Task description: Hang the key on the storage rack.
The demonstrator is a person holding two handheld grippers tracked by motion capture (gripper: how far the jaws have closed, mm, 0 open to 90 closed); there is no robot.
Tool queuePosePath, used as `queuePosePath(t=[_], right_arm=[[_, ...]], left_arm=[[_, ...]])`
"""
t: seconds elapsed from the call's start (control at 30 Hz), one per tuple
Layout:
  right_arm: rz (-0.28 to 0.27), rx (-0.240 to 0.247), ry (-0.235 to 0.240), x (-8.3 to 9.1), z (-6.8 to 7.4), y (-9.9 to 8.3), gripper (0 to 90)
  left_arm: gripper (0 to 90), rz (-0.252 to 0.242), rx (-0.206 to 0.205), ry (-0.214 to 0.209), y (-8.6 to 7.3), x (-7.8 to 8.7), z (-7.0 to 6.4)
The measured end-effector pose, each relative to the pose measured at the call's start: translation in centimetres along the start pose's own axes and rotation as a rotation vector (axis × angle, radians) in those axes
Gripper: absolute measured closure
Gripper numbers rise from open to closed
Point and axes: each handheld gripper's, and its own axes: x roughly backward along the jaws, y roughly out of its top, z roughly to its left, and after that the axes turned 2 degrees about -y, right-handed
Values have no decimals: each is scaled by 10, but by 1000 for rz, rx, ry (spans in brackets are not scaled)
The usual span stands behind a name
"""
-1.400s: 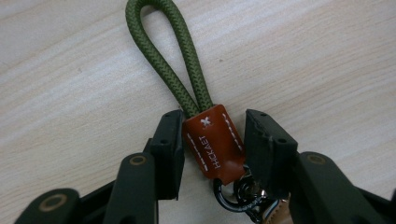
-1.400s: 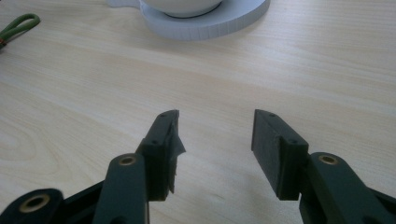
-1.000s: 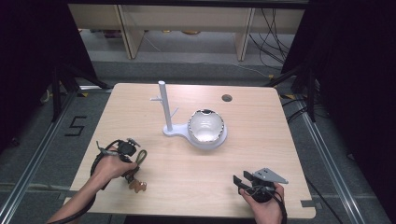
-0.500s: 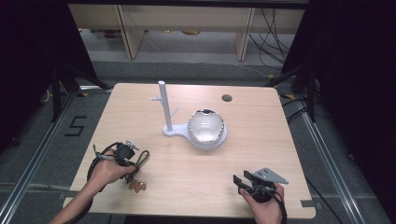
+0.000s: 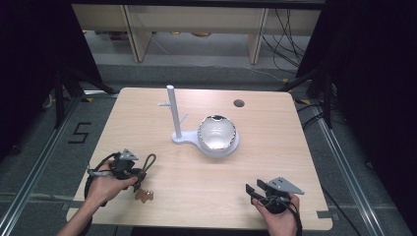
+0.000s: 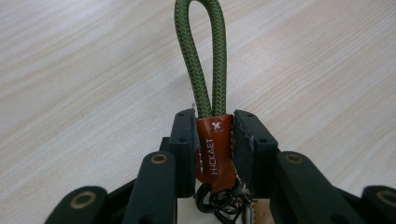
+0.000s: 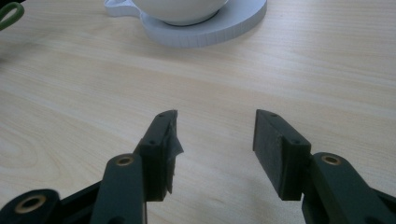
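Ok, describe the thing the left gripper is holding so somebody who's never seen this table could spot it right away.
Start at the wooden table and go to its near left corner, where the left gripper is shut on a key strap. It is a loop of green braided cord joined by a brown leather tab with white lettering, with dark metal rings below. Nothing else there is green; the stand and bowl are white.

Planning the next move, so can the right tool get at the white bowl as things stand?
Probably yes: the right tool is open and holds nothing, with bare wooden table between it and the white bowl.
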Motion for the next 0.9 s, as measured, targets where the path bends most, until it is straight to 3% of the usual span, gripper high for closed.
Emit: queuePosePath(t=[0.17, 0.2, 0.27, 0.3, 0.37, 0.47, 0.63, 0.67, 0.73, 0.9], right_arm=[[-15, -9, 9, -2, 0, -1, 503], [-28, 23, 18, -3, -3, -1, 503], [-33, 8, 15, -3, -1, -1, 503], [-33, 5, 1, -4, 0, -2, 502], [-42, 33, 3, -4, -2, -1, 503], [-49, 42, -3, -5, -2, -1, 502], [-42, 27, 2, -2, -1, 0, 502], [-30, -14, -6, 0, 2, -1, 502], [-49, 29, -1, -1, -1, 0, 502], [-65, 26, 13, -1, -1, 0, 502]], left_arm=[[694, -58, -38, 0, -6, 7, 3], [694, -67, -49, 2, -7, 8, 4], [694, -87, -45, -1, -9, 10, 4], [695, -101, -61, 1, -10, 11, 4], [695, -124, -68, 2, -11, 12, 3], [695, -208, -28, 4, -12, 11, -1], [695, -242, -22, 20, -12, 15, -1], [695, -249, -26, 25, -11, 16, -1], [695, -277, -30, 44, -10, 19, -1], [695, -365, -29, 59, -6, 24, -3]])
